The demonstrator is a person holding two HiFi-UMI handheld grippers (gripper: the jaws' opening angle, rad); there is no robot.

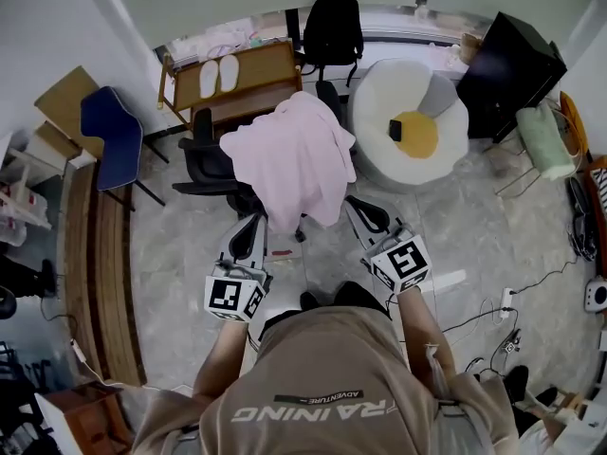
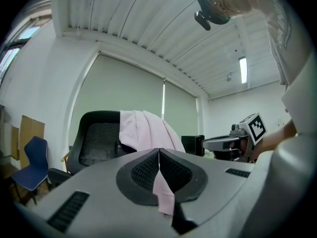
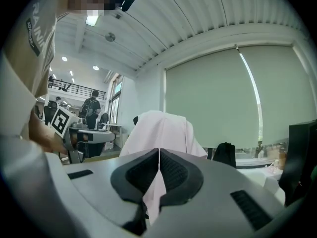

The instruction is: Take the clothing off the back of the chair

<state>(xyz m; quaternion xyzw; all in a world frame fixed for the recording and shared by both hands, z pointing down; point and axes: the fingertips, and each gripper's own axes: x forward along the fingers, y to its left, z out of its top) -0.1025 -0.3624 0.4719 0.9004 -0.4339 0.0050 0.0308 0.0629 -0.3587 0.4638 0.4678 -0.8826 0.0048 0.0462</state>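
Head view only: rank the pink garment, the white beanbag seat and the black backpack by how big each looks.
1. pink garment and white beanbag seat: they look about alike. The garment hangs nearer the camera, so I will not rank one above the other.
2. black backpack: clearly the smallest, and also the farthest from the camera.

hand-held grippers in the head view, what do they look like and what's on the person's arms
Both the left hand-held gripper and the right hand-held gripper are grey, tapering shells, each carrying a white cube with black square markers. Their pads are dark and ribbed. The person wears a tan short-sleeved shirt.
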